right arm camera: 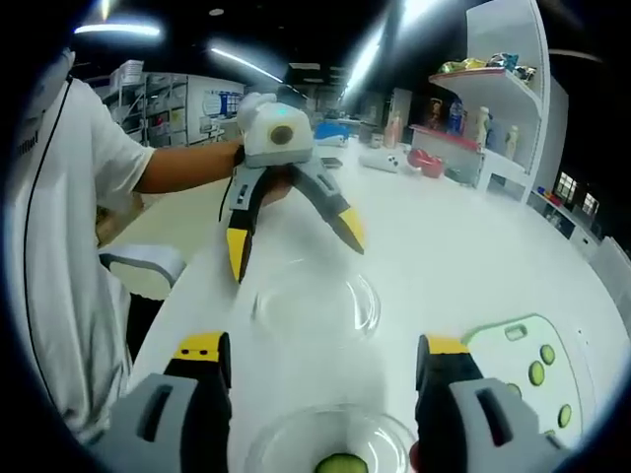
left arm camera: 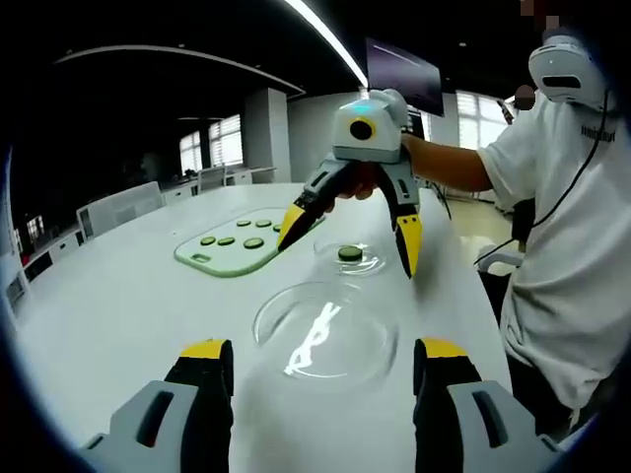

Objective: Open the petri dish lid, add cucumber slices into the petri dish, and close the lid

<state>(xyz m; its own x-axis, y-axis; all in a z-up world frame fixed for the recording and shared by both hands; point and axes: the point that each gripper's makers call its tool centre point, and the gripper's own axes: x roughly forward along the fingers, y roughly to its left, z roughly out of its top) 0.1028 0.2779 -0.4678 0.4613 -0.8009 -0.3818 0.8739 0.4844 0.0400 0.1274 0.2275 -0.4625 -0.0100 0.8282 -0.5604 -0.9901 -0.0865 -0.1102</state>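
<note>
A: Left gripper view, left to right: cutting board with cucumber slices, petri dish holding one slice, lid off, flat on the tabletop nearer my left claw.

B: Claws?

A: Left gapes wide, empty. Right claw hovers spread over the dish, empty.

B: Risk?

A: I judge the clear lid may slip sideways if pinched off-centre.

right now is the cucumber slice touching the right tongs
Apart: the left gripper view shows the right tongs open above the cucumber slice, which lies in the petri dish.
</note>
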